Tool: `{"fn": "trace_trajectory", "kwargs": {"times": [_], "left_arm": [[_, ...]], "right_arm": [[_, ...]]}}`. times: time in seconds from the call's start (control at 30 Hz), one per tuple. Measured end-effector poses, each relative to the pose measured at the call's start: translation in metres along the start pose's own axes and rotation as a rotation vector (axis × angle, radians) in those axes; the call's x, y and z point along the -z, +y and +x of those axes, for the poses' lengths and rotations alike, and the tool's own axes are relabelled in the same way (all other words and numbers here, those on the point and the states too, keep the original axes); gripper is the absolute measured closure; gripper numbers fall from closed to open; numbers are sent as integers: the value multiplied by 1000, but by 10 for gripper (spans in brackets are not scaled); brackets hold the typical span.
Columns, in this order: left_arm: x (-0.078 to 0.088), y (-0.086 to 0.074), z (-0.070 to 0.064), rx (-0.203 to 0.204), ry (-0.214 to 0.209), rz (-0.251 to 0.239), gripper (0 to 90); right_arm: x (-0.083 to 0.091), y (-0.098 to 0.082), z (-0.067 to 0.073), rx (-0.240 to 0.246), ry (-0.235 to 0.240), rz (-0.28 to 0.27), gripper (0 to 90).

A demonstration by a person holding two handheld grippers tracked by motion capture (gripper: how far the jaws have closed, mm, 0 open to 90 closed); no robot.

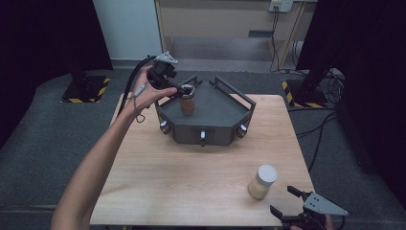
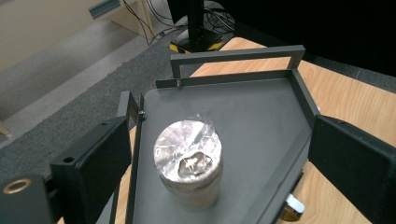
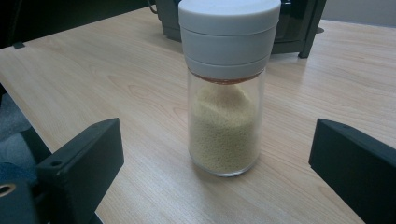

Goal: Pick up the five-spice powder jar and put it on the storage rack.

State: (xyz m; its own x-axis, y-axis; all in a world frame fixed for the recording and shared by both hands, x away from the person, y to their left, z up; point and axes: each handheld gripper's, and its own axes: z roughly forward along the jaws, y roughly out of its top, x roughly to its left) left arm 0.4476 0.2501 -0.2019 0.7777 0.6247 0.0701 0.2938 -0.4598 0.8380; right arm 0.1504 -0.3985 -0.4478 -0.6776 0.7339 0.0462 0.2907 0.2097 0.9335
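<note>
Jar stood upright directly ahead of the right gripper, between its spread jaws, untouched; the left gripper, jaws apart, hovered over the tray.

High view dim, corners falling to black; light from above, bench evenly lit, soft short shadows. Left gripper view sharp; glare on foil lid, upper right black. Right gripper view bright, jar sharp, near fingers slightly soft
</note>
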Motion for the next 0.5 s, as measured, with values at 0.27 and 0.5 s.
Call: {"fn": "trace_trajectory", "kwargs": {"times": [0.27,0.5], "left_arm": [[24,-5,-9,-31,-14,-35,52],[37,-20,-20,-73,-42,-70,53]], "right_arm": [[0,0,0,1,-2,2,38],[0,0,0,-2,-3,3,38]]}}
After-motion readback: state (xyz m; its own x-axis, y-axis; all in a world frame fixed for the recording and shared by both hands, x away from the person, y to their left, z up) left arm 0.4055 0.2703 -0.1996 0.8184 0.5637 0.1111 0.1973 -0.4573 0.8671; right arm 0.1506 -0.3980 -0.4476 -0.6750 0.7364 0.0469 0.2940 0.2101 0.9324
